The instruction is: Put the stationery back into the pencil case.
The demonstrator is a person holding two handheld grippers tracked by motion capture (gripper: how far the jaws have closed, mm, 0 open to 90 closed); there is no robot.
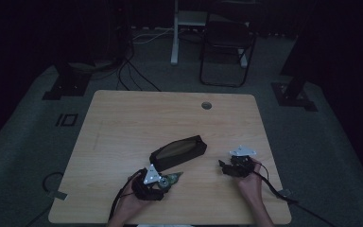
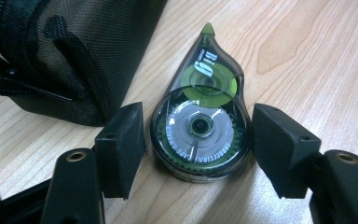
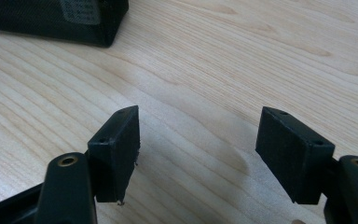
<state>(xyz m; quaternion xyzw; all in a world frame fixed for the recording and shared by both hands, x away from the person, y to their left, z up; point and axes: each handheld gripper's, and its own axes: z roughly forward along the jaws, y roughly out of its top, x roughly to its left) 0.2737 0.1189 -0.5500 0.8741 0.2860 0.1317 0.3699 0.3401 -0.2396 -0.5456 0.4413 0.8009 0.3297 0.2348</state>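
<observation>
While the room around it lies dark, a pale wooden desk (image 1: 123, 123) sits lit in the middle, with a person's two forearms reaching in from its six o'clock edge. The left tool (image 2: 198, 135) rests low on the desk near seven o'clock, its two black jaws spread apart on either side of a teardrop-shaped correction tape dispenser (image 2: 200, 126). The dispenser lies flat on the wood, clear grey plastic with a green wheel and a silver reel inside, its green tip pointing toward twelve o'clock in the left gripper view. Both jaws stand just beside its round body, a thin gap showing on each side, so nothing is clamped. Just beyond the dispenser, toward eleven o'clock in that view, lies a black mesh pencil pouch (image 1: 178, 151), long and low, near the desk's centre. The right tool (image 3: 198, 154) hovers over bare wood at about four o'clock on the desk, well apart from the pouch, jaws wide and released. A folding chair (image 1: 227, 42) stands on the floor beyond the desk.
</observation>
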